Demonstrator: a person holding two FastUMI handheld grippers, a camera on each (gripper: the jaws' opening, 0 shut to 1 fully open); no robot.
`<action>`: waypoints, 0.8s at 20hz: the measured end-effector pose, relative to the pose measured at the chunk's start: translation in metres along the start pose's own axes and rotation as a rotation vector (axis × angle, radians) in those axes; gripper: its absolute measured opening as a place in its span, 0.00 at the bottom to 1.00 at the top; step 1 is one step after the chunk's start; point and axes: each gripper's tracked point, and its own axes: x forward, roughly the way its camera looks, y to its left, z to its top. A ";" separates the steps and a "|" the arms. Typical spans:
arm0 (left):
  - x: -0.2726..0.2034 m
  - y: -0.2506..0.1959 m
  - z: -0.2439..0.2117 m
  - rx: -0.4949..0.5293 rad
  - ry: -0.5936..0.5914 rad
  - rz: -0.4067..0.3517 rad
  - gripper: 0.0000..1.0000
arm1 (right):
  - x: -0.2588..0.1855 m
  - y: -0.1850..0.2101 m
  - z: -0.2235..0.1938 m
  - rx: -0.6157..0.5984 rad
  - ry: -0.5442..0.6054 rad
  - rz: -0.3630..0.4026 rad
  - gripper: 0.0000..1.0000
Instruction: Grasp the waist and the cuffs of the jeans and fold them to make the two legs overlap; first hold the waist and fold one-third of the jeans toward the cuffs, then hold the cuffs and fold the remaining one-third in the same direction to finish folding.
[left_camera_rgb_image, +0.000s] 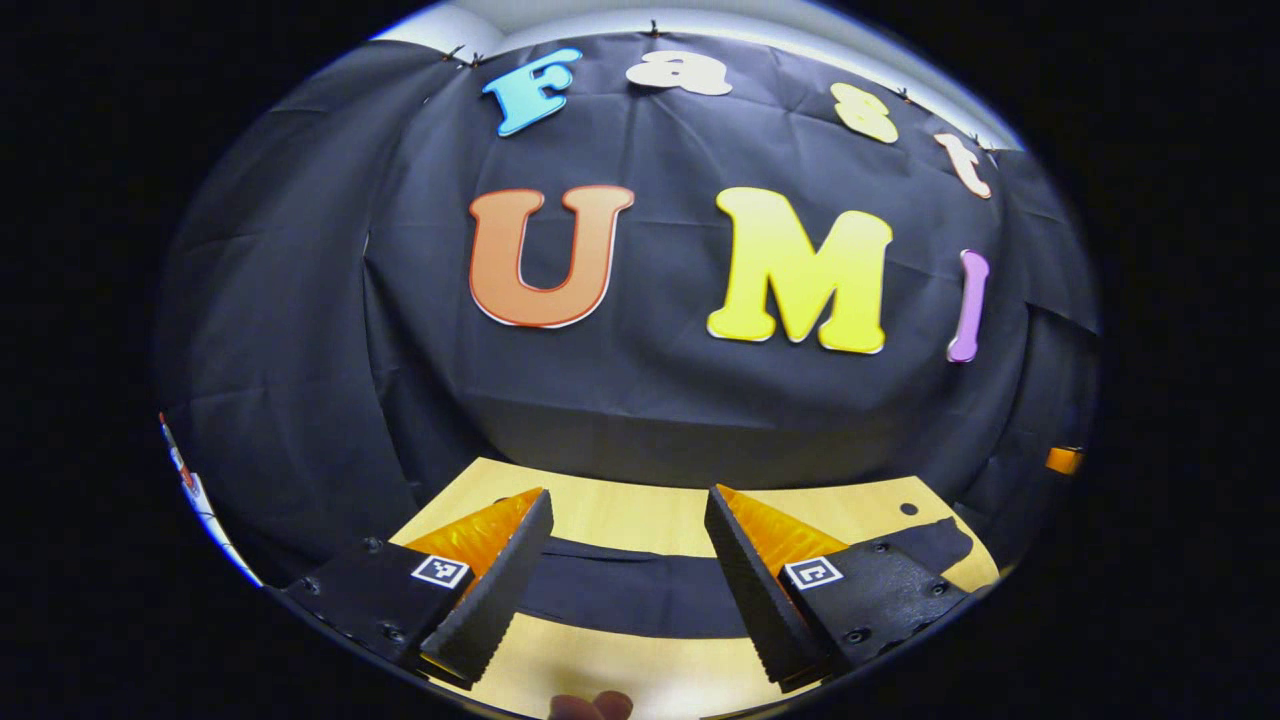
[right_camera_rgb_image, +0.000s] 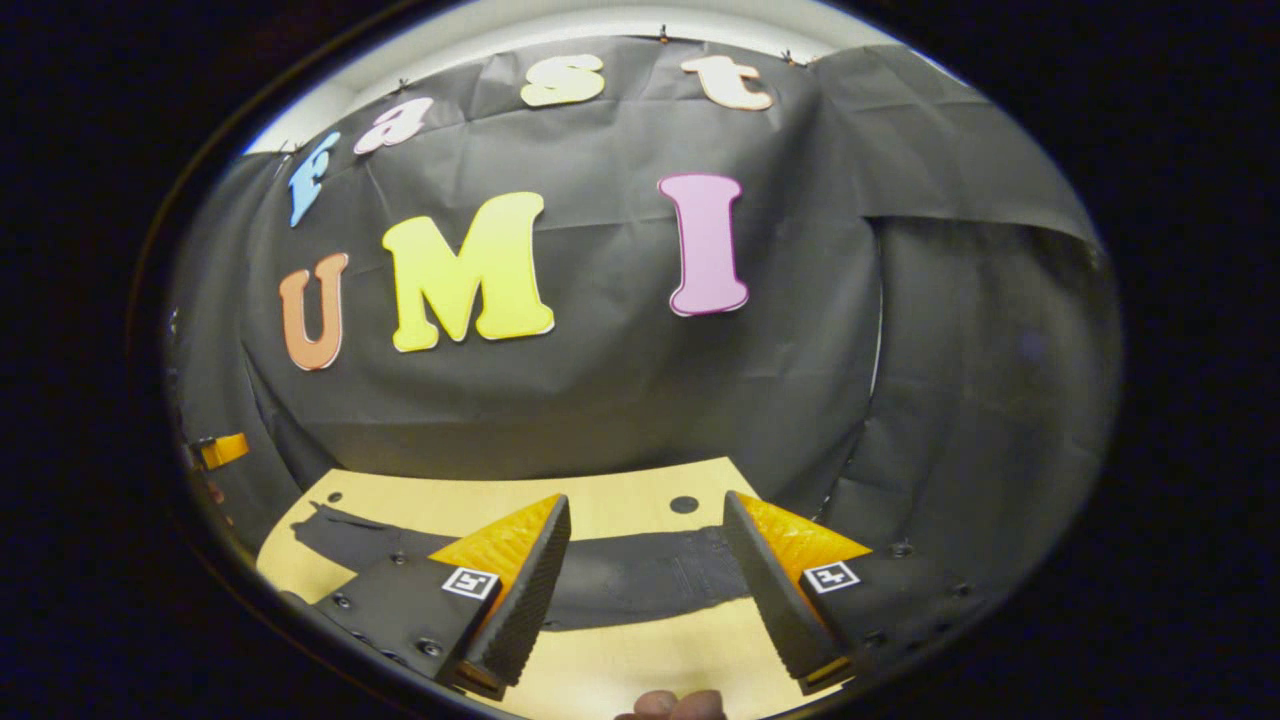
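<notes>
Dark jeans (left_camera_rgb_image: 630, 595) lie flat in a long band across the light wooden table (left_camera_rgb_image: 620, 515), running left to right. In the left gripper view my left gripper (left_camera_rgb_image: 628, 505) hangs open above them, nothing between its fingers. In the right gripper view the jeans (right_camera_rgb_image: 640, 580) stretch from the far left, where an end (right_camera_rgb_image: 325, 530) tapers, to the right behind my fingers. My right gripper (right_camera_rgb_image: 645, 510) is open too, over the band's right part, with stitching visible on the cloth there. Neither gripper touches the cloth.
The black booth wall stands close behind the table's far edge. Small round holes (right_camera_rgb_image: 684, 504) mark the tabletop near the back. A fingertip (left_camera_rgb_image: 590, 706) shows at the bottom edge of the left gripper view, and another fingertip (right_camera_rgb_image: 672, 704) in the right gripper view.
</notes>
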 end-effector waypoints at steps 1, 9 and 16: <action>-0.005 -0.011 -0.003 -0.014 -0.001 -0.010 0.98 | -0.011 0.000 -0.005 -0.006 -0.001 -0.008 0.91; -0.010 -0.034 -0.012 -0.027 0.026 -0.003 0.98 | 0.015 -0.034 -0.060 0.090 0.078 -0.063 0.95; -0.011 -0.058 -0.015 0.047 0.051 0.010 0.98 | 0.125 -0.097 -0.143 0.131 0.177 -0.091 0.95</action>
